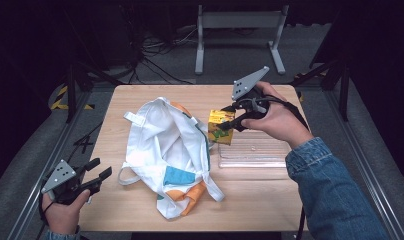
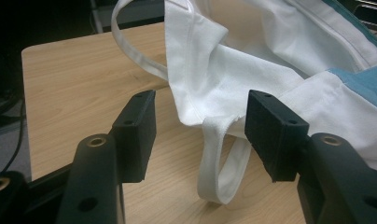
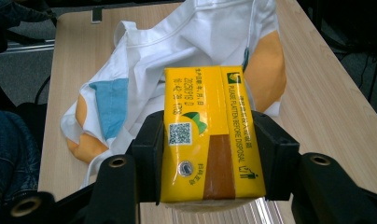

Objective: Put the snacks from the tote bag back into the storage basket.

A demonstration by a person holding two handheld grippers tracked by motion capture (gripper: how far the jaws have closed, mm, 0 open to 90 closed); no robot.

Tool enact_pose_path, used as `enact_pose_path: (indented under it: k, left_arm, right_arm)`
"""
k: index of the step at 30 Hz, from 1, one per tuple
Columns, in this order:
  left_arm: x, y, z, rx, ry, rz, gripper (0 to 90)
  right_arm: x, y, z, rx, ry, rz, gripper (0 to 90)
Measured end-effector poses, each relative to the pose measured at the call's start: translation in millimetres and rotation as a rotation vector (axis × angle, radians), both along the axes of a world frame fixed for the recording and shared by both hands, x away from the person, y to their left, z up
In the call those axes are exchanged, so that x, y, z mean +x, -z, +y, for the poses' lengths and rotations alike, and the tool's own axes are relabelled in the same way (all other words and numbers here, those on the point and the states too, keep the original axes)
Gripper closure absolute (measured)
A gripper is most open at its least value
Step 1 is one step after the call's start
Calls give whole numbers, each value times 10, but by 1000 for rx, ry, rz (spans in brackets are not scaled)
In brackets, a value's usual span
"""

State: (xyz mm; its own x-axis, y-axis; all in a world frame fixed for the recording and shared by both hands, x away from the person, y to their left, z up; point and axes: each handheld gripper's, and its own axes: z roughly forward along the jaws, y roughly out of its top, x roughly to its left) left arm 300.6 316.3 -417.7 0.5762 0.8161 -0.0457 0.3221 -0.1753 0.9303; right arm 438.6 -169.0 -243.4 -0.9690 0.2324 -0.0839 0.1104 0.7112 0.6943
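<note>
A yellow drink carton [image 3: 210,135] rides between the black jaws of the right gripper [image 1: 229,121], clamped across its two broad faces and carried just above the wooden table [image 1: 260,200], at the right edge of a crumpled cloth tote bag [image 1: 170,150] and over the near end of a clear ribbed plastic tray [image 1: 252,155]. The carton is a small, stiff paperboard brick with a glossy printed skin (a code square, a foil-covered straw hole and a brown band show in the right gripper view); it looks light, a little slick, and liable to dent or squirt if squeezed hard, so the flat sides near the middle are probably the best hold, as here. The bag is the opposite sort of object: soft, limp white canvas with orange and blue patches, stitched hems and flat webbing handles, lying in folds with its mouth gaping upward. It will likely sag and slide unless pinned or lifted by a hem or a handle [image 2: 221,172]. The left gripper [image 1: 97,176] waits at the table's near left corner, jaws apart and gripping nothing, with a looped handle and a hem of the bag lying just ahead of its ribbed pads.
</note>
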Motion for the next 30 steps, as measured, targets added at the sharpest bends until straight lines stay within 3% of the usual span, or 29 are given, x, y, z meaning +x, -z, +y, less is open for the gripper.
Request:
enact_pose_path:
  k: [11,30]
  left_arm:
    - [-1,-2,5,-1,2,-1,446]
    - [1,4,11,-2,-1,1,446]
  right_arm:
    - [103,136,-141,-7,31,10,515]
    - [181,497,-255,-37,29,25,515]
